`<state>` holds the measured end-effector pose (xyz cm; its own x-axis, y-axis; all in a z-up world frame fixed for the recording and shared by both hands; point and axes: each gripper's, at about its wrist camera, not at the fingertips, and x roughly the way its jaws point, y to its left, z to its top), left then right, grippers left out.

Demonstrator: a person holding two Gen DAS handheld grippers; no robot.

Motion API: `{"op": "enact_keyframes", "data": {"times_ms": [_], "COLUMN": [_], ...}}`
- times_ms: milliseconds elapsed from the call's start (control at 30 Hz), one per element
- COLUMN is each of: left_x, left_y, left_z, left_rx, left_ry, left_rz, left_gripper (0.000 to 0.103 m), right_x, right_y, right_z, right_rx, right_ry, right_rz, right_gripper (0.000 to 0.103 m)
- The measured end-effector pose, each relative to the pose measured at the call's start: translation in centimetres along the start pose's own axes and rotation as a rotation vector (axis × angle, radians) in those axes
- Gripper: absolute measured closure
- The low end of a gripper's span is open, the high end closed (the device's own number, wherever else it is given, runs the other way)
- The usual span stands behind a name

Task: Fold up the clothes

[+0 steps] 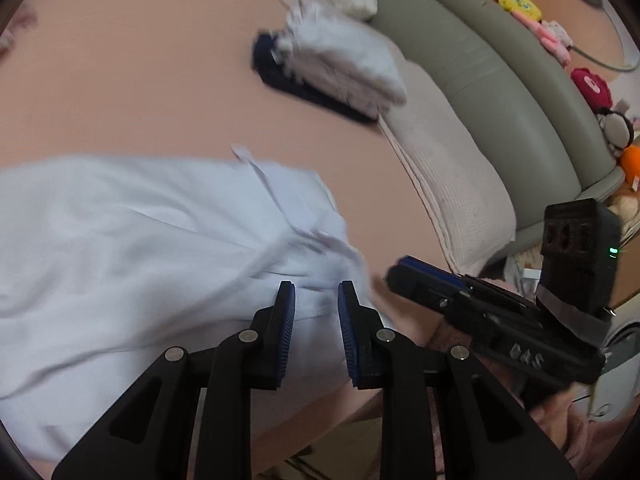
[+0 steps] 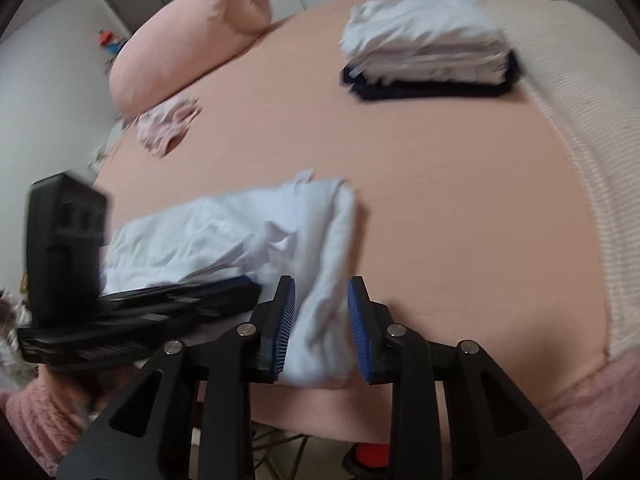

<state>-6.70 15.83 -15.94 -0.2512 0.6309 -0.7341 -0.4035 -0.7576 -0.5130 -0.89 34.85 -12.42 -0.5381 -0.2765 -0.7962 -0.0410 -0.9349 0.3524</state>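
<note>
A pale blue-white garment [image 1: 140,240] lies partly folded on the pink bed near its front edge; it also shows in the right wrist view [image 2: 248,232]. My left gripper [image 1: 316,292] is open, its jaws just over the garment's right edge, gripping nothing. My right gripper [image 2: 321,292] is open, its jaws either side of a hanging fold of the garment. The right gripper also shows in the left wrist view [image 1: 404,270], beside the garment. The left gripper also shows in the right wrist view [image 2: 252,284].
A stack of folded clothes [image 2: 428,44], white on dark navy, sits at the far side of the bed [image 2: 440,200]. A pink bolster pillow [image 2: 188,36] and a small pink cloth [image 2: 168,124] lie at the far left. A grey-green sofa [image 1: 480,72] with plush toys stands beyond.
</note>
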Motion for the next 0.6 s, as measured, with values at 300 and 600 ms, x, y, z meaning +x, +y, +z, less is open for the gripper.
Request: {"op": "enact_keyframes", "data": {"times_ms": [300,600], "left_x": [-1.3,1.2], "left_y": [1.4,-1.6], "left_z": [-0.1,-0.8], "left_rx": [0.076,0.137], "left_ry": [0.028,0.073], "left_rz": [0.116,0.063], "left_gripper": [0.079,0.079], "right_x": [2.3,0.9], "right_y": [3.0,3.8], "right_z": [0.1,-0.8], "right_rx": [-0.157,-0.215], "right_ry": [0.085,0.058], "right_rz": [-0.001,0.043], "right_gripper": [0.092,0.098]}}
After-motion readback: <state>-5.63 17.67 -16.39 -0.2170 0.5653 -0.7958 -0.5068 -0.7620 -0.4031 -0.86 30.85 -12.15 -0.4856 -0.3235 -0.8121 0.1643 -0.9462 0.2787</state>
